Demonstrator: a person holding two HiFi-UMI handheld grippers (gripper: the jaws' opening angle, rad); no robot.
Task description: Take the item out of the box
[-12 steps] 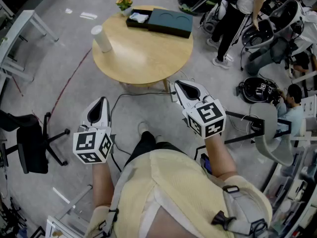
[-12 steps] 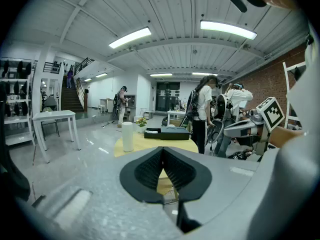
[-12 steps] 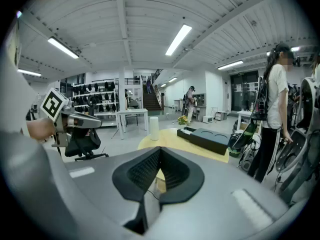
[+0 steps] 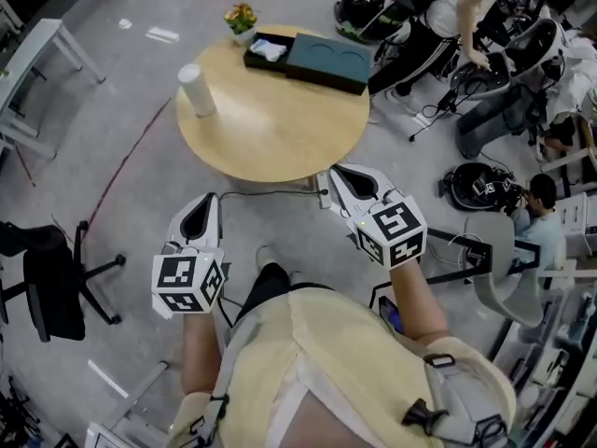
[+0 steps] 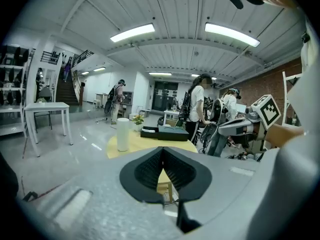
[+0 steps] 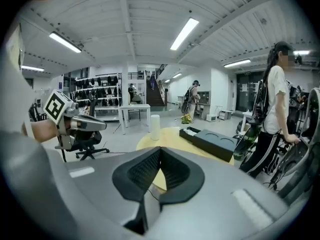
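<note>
Box (image 4: pixel 312 59) at far edge of round table (image 4: pixel 270 129), white item (image 4: pixel 268 50) lying in its left end. Left gripper (image 4: pixel 205 205) and right gripper (image 4: pixel 338 177): jaws together, empty, held off table's near edge, well apart from box.

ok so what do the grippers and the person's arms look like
The left gripper and right gripper have pale grey shells, black ribbed fingers and a cube of black-and-white square markers each. The person wears a pale yellow top.
</note>
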